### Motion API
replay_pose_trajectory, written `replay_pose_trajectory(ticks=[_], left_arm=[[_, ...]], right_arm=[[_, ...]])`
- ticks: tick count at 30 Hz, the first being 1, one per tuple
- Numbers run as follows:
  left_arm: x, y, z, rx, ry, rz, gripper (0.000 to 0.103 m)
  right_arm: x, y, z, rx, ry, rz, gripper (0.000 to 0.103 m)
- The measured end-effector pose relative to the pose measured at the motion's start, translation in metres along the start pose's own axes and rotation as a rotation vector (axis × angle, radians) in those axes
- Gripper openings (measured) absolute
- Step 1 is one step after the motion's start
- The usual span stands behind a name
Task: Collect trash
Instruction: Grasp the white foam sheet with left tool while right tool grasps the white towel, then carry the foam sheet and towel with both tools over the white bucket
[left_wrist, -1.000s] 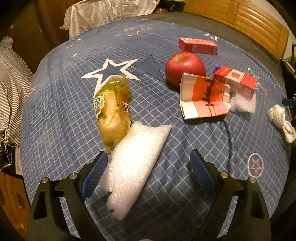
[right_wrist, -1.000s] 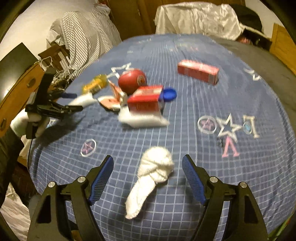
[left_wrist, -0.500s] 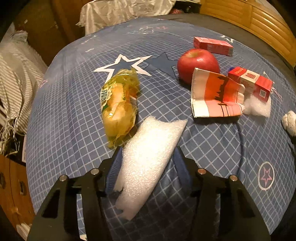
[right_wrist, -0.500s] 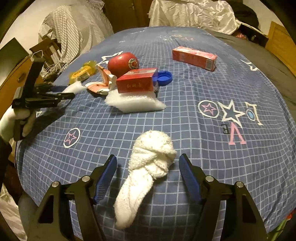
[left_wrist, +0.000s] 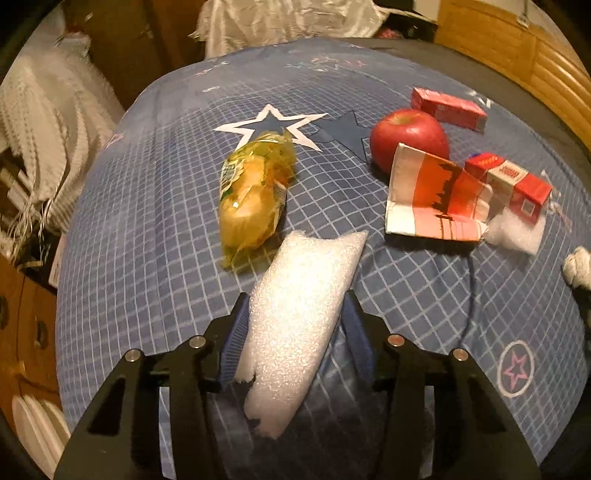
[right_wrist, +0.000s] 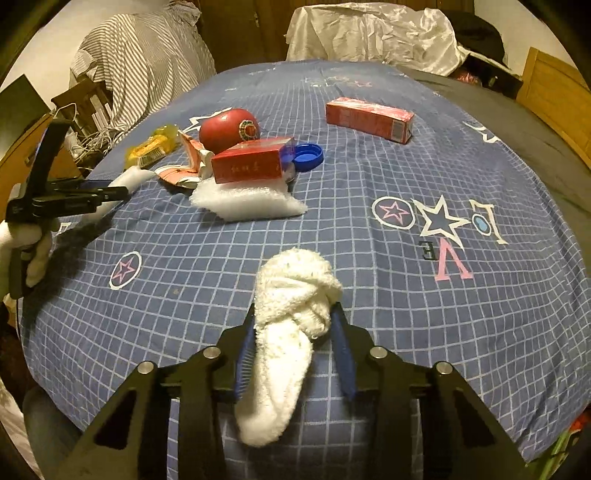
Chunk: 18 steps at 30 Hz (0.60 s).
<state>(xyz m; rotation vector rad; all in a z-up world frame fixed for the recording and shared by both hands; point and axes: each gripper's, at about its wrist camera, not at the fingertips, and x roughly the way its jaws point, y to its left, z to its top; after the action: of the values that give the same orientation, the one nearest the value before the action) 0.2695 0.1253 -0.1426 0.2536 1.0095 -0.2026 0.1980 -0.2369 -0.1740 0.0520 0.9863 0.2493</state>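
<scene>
My left gripper (left_wrist: 295, 325) is shut on a white foam wrap (left_wrist: 299, 306) and holds it just above the blue checked bedspread (left_wrist: 147, 221). It also shows in the right wrist view (right_wrist: 110, 192) at the far left. My right gripper (right_wrist: 295, 339) is shut on a knotted white towel (right_wrist: 291, 317). A yellow snack packet (left_wrist: 251, 199), a crushed red-and-white paper cup (left_wrist: 432, 199) and a second foam piece (right_wrist: 247, 199) lie on the bed.
A red apple (left_wrist: 406, 138), two red boxes (left_wrist: 447, 107) (left_wrist: 513, 184) and a blue bottle cap (right_wrist: 306, 155) lie on the bed. Striped clothes (right_wrist: 147, 62) hang at the left, white fabric (right_wrist: 369, 33) at the far end, a wooden headboard (left_wrist: 517, 55) at the right.
Both grippers closed from open: the left one onto the foam wrap, the right one onto the white towel. Both moved slightly forward over their items.
</scene>
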Motion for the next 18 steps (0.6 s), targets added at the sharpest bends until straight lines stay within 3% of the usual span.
replay_pose_trajectory(ticks=[7,18], left_arm=[[-0.036,-0.011,-0.026,-0.095,-0.077,0.017,0.048],[-0.122,-0.055,-0.06,-0.227,-0.307,0.066,0.048]], right_arm=[[-0.018,0.009,-0.008,-0.018,-0.101,-0.001,0.034],[-0.069,0.045,0.006,-0.085,-0.324,-0.017,0.034]])
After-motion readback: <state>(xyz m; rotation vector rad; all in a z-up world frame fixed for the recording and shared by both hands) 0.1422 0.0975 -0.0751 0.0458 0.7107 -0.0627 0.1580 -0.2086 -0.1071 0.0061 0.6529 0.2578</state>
